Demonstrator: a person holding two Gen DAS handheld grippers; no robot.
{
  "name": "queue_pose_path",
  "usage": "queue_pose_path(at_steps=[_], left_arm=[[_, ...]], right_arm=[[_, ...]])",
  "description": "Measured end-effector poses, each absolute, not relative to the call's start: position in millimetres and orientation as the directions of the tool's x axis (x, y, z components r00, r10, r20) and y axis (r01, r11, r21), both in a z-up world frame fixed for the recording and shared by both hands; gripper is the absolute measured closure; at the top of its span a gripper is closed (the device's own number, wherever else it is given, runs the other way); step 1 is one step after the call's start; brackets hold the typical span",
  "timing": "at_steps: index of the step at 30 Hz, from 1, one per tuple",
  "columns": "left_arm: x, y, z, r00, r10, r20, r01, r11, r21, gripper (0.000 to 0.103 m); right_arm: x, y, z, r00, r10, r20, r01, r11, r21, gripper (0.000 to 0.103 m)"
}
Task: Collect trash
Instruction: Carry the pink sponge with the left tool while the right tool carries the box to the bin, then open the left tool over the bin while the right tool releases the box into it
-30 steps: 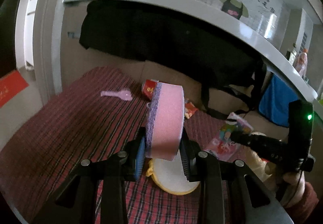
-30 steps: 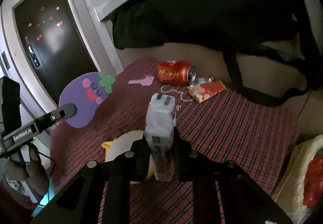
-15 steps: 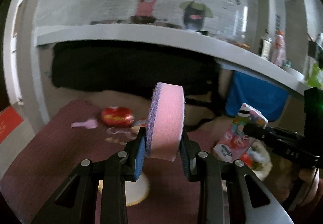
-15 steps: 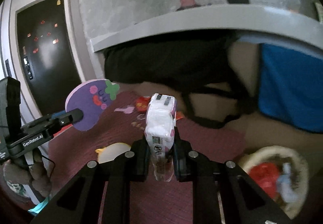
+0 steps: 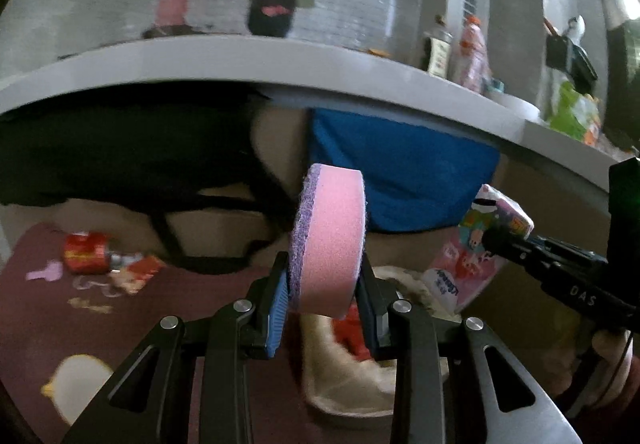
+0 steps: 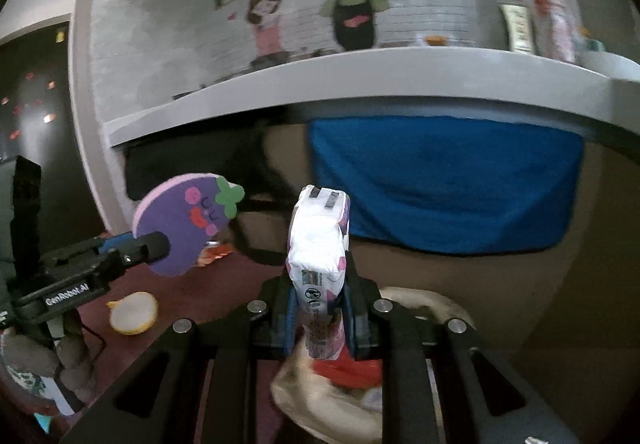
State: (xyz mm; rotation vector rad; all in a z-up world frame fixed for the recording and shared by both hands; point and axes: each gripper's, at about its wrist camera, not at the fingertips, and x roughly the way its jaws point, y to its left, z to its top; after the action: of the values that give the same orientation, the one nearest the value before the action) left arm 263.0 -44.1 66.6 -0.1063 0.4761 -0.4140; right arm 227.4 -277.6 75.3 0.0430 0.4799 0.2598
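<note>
Looking along the left tool (image 5: 320,308): clamped on a pink round sponge with purple scrub face (image 5: 330,240), above the cream woven basket (image 5: 344,380); early release drops it outside. Right view: right tool (image 6: 320,314) pinches a white plastic tissue packet (image 6: 318,256) over that basket; the packet may slip.

Pink sponge (image 5: 330,240) with a purple fuzzy side. On its flat face, a purple eggplant with pink cheeks, a red mouth and a green leaf. White tissue pack (image 6: 318,248) with pink and purple bits and black print; cartoon pictures on its other side. Dark red cloth (image 5: 192,328) with thin checks. Red can (image 5: 86,252) with yellow marks. Small pink spoon (image 5: 45,272). White and yellow round sponge (image 6: 133,312). Cream basket (image 5: 348,388) with something red inside. Blue cloth (image 6: 448,187) under a grey shelf (image 6: 360,77). Black bag (image 5: 120,151). Black left tool (image 5: 322,308) with blue pads. Black right tool (image 6: 320,318).
</note>
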Motion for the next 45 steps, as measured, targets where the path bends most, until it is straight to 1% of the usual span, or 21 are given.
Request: queue_pose_path(at_steps=[3, 10, 17, 30, 37, 39, 40, 42, 43, 44, 45], left_arm=[[270.6, -62.0, 56.2, 0.79, -0.435, -0.432, 0.379, 0.901, -0.213, 0.071], [280.7, -88.5, 39.0, 0.765, -0.456, -0.455, 0.393, 0.89, -0.231, 0.071], [292.1, -98.6, 25.9, 0.749, -0.464, -0.474, 0.395, 0.886, -0.243, 0.071], [312.5, -114.1, 14.1, 0.724, -0.48, -0.495, 0.412, 0.877, -0.248, 0.071], [324.3, -116.2, 5.6, 0.704, -0.495, -0.51, 0.419, 0.869, -0.265, 0.071], [330.7, -117.2, 1.8, 0.685, -0.519, -0.511, 0.432, 0.854, -0.288, 0.071], [333.9, -118.7, -1.1, 0.666, -0.542, -0.512, 0.452, 0.84, -0.302, 0.071], [343.2, -122.8, -10.0, 0.603, -0.599, -0.526, 0.506, 0.798, -0.328, 0.065], [347.9, -123.8, -15.8, 0.58, -0.604, -0.547, 0.506, 0.793, -0.34, 0.055], [350.6, -122.0, -20.1, 0.578, -0.598, -0.555, 0.493, 0.798, -0.347, 0.049], [352.1, -118.7, -23.3, 0.58, -0.594, -0.557, 0.479, 0.802, -0.357, 0.048]], right_arm=[[229.1, -289.4, 71.8, 0.861, 0.217, -0.461, -0.201, 0.976, 0.085, 0.086], [230.8, -306.2, 67.5, 0.868, 0.19, -0.459, -0.172, 0.982, 0.081, 0.086], [237.7, -319.5, 62.1, 0.87, 0.193, -0.453, -0.159, 0.981, 0.113, 0.086], [253.6, -329.1, 42.1, 0.852, 0.196, -0.486, -0.151, 0.98, 0.131, 0.086], [264.3, -336.3, 30.1, 0.838, 0.209, -0.503, -0.142, 0.975, 0.169, 0.086], [268.1, -337.1, 27.7, 0.835, 0.216, -0.506, -0.141, 0.973, 0.182, 0.086], [270.5, -337.3, 26.4, 0.833, 0.226, -0.504, -0.146, 0.97, 0.193, 0.084], [273.4, -338.6, 21.4, 0.831, 0.243, -0.5, -0.157, 0.965, 0.209, 0.081], [276.9, -339.0, 16.1, 0.824, 0.249, -0.509, -0.158, 0.964, 0.216, 0.068], [278.7, -340.1, 12.0, 0.821, 0.245, -0.516, -0.149, 0.964, 0.221, 0.06], [279.8, -341.4, 7.9, 0.818, 0.243, -0.521, -0.142, 0.964, 0.227, 0.049]])
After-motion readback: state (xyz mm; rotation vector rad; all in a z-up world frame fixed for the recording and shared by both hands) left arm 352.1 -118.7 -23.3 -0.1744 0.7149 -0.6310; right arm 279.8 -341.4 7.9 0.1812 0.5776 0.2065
